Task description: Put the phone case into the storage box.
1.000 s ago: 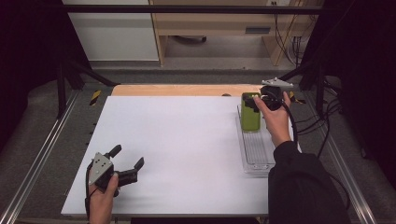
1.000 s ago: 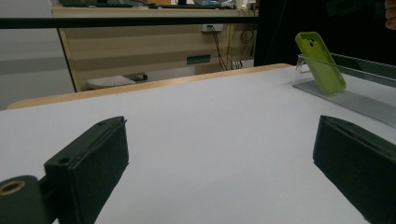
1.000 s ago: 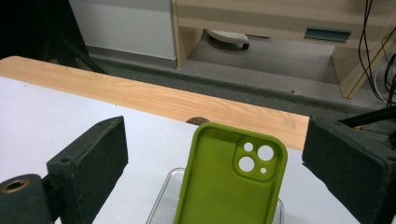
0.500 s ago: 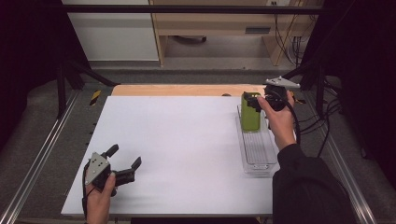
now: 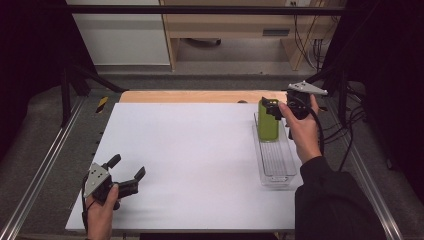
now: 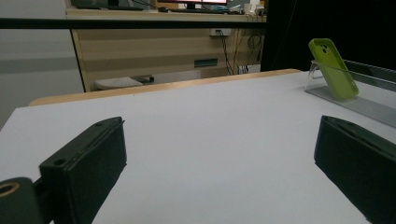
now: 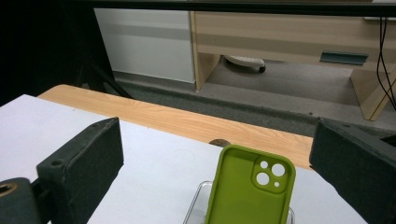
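Right hand-held gripper (image 7: 215, 154) reveals case's (image 7: 250, 189) camera holes.

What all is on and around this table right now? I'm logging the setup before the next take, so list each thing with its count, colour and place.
phone case: 1, lime green, standing propped at the far end of the clear tray, camera cut-outs near its top.
clear tray: 1, transparent, long and narrow, near the right edge of the table.
white sheet: 1, white, covering most of the tabletop.
wooden tabletop: 1, light wood, showing as a strip along the far edge.
cabinet: 1, white, on the floor beyond the table.
left gripper: 1, black with grey plate, near front left corner, fingers spread apart, holding nothing.
right gripper: 1, black with grey plate, raised at the case's top, fingers wide apart in its own view.
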A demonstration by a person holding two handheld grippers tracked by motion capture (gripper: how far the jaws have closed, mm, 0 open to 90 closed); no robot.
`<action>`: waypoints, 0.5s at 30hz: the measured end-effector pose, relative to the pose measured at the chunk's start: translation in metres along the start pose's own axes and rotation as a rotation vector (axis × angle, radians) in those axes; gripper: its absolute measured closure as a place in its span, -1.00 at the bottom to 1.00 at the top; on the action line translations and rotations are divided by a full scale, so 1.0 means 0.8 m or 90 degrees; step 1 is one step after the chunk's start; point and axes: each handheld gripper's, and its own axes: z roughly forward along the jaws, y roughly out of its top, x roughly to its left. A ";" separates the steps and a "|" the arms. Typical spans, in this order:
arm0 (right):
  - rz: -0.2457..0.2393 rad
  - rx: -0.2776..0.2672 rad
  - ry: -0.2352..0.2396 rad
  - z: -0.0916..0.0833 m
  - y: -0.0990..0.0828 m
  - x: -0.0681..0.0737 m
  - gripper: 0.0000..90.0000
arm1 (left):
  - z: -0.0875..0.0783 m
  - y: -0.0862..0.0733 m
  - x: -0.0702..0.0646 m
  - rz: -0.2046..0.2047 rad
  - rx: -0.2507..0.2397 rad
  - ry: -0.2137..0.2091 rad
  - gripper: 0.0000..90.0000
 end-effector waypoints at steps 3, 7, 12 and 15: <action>-0.002 -0.005 0.001 -0.005 0.001 0.000 -0.93 | 0.000 0.000 0.000 0.000 0.001 0.000 -0.96; -0.004 -0.010 0.006 -0.012 0.003 0.000 -0.93 | 0.001 -0.001 -0.001 -0.001 0.002 -0.001 -0.96; -0.005 -0.019 0.009 -0.021 0.006 0.001 -0.93 | 0.001 -0.001 0.000 -0.001 0.004 -0.001 -0.96; -0.007 -0.022 0.011 -0.027 0.008 0.001 -0.92 | 0.001 -0.001 0.000 -0.001 0.004 -0.001 -0.96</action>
